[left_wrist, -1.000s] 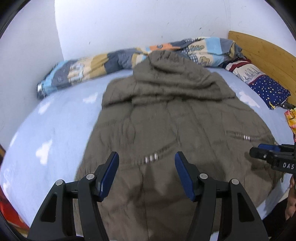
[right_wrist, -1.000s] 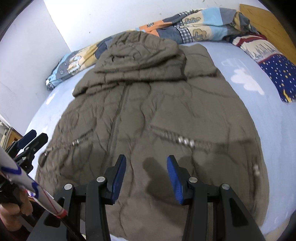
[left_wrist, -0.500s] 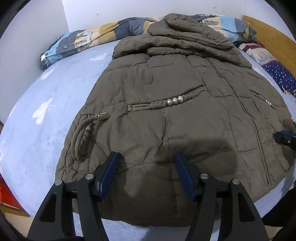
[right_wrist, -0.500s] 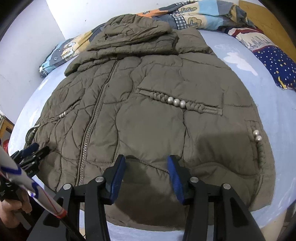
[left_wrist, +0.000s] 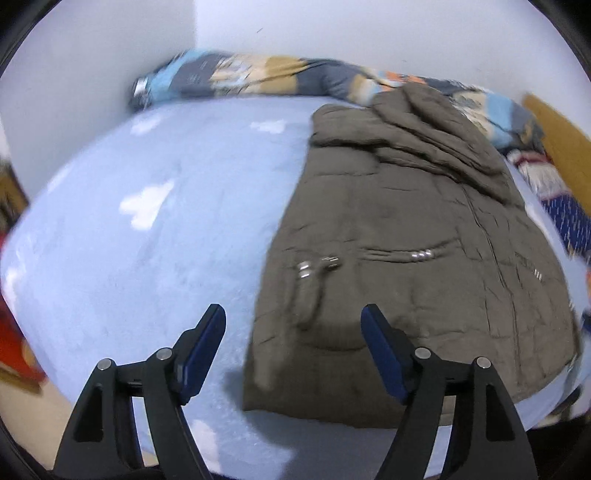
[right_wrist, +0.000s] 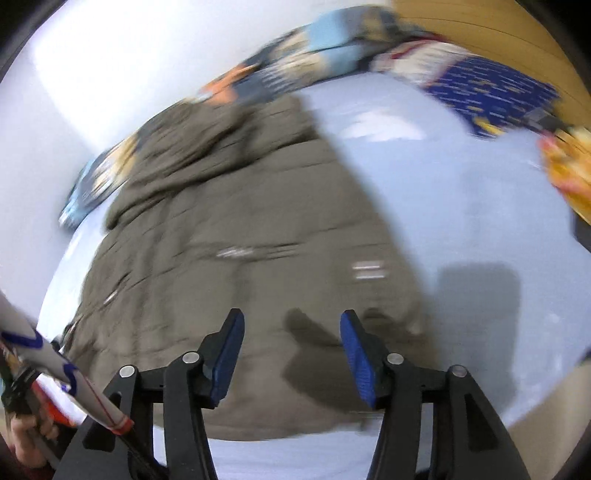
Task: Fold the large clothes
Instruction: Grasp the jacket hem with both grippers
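Note:
An olive-brown quilted hooded coat (left_wrist: pixel 413 236) lies flat and front up on the light blue bed, hood toward the far wall. It also shows, blurred, in the right wrist view (right_wrist: pixel 229 236). My left gripper (left_wrist: pixel 293 345) is open and empty, hovering above the coat's near left hem corner, its left finger over bare sheet. My right gripper (right_wrist: pixel 291 349) is open and empty above the coat's near right hem. Neither touches the coat.
The light blue bed sheet (left_wrist: pixel 147 229) has white cloud prints. A rolled patterned quilt (left_wrist: pixel 258 77) lies along the far wall. Patterned pillows (right_wrist: pixel 491 88) and a wooden headboard (right_wrist: pixel 480 26) are at the right. A person's hand and sleeve (right_wrist: pixel 26 435) are at lower left.
Both grippers have swung outward, the left toward the coat's left edge, the right toward its right edge. Both stay open. The coat has not moved.

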Action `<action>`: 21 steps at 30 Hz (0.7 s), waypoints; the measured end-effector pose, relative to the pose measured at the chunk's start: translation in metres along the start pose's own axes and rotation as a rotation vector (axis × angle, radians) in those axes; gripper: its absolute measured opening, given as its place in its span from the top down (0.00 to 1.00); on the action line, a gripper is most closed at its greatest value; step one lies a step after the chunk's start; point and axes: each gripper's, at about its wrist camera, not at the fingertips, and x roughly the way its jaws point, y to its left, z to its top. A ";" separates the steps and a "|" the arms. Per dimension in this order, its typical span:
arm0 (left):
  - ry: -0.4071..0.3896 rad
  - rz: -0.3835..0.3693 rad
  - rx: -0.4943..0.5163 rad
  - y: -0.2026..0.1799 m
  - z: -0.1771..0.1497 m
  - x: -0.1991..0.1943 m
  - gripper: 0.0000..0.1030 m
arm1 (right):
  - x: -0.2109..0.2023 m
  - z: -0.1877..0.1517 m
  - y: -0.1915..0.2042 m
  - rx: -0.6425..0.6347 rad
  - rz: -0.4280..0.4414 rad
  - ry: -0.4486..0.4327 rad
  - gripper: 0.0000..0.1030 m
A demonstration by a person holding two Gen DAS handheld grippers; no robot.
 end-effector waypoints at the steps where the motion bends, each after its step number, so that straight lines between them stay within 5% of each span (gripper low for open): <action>1: 0.017 0.004 -0.037 0.009 -0.001 0.004 0.27 | -0.001 -0.001 -0.023 0.072 -0.009 0.006 0.41; 6: 0.090 -0.072 -0.128 0.024 -0.008 0.019 0.27 | 0.004 -0.012 -0.068 0.260 0.083 0.051 0.41; 14: 0.165 -0.148 -0.249 0.041 -0.024 0.038 0.28 | 0.029 -0.024 -0.062 0.324 0.180 0.132 0.41; 15: 0.163 -0.159 -0.252 0.040 -0.025 0.039 0.30 | 0.029 -0.024 -0.060 0.328 0.204 0.127 0.54; 17: 0.152 -0.183 -0.233 0.035 -0.025 0.037 0.56 | 0.029 -0.023 -0.055 0.307 0.207 0.123 0.78; 21: 0.124 -0.170 -0.148 0.017 -0.027 0.029 0.68 | 0.021 -0.017 -0.047 0.256 0.101 0.082 0.86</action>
